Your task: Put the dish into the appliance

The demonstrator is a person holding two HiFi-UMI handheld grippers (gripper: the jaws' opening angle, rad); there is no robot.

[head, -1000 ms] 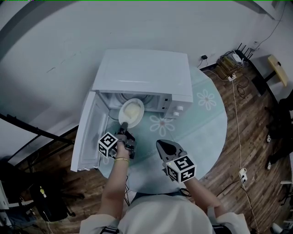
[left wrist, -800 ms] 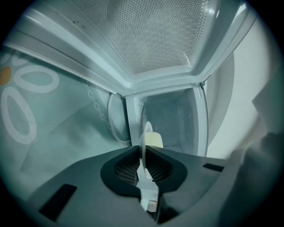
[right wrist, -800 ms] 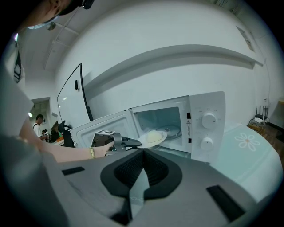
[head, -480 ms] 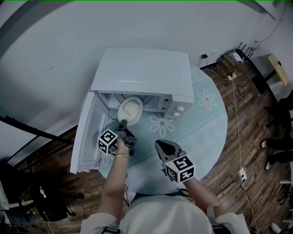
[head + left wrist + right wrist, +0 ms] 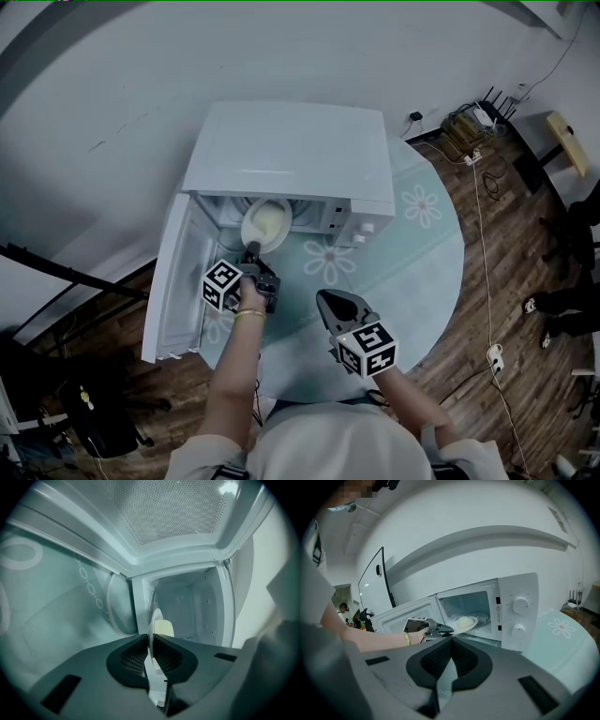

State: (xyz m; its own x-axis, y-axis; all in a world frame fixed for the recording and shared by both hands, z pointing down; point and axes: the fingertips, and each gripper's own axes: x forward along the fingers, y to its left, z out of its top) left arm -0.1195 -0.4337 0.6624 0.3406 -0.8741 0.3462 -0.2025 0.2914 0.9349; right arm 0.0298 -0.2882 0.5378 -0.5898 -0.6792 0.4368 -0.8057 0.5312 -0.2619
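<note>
Left gripper point(image 5: 251, 253) is pinched tight on the dish point(image 5: 266, 223) rim at the microwave point(image 5: 291, 155) mouth, with its open door point(image 5: 173, 281) alongside. Right gripper point(image 5: 330, 300) is closed, empty.

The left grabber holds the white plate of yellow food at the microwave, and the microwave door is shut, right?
No, the door of the white microwave stands open, as the head view shows. The left gripper holds the round white plate.

White appliance point(image 5: 300, 150); dish point(image 5: 266, 223) white with a pale yellow centre. Table cover point(image 5: 412, 267) pale teal, printed with white daisies. Floor point(image 5: 469, 412) dark brown wood planking.
</note>
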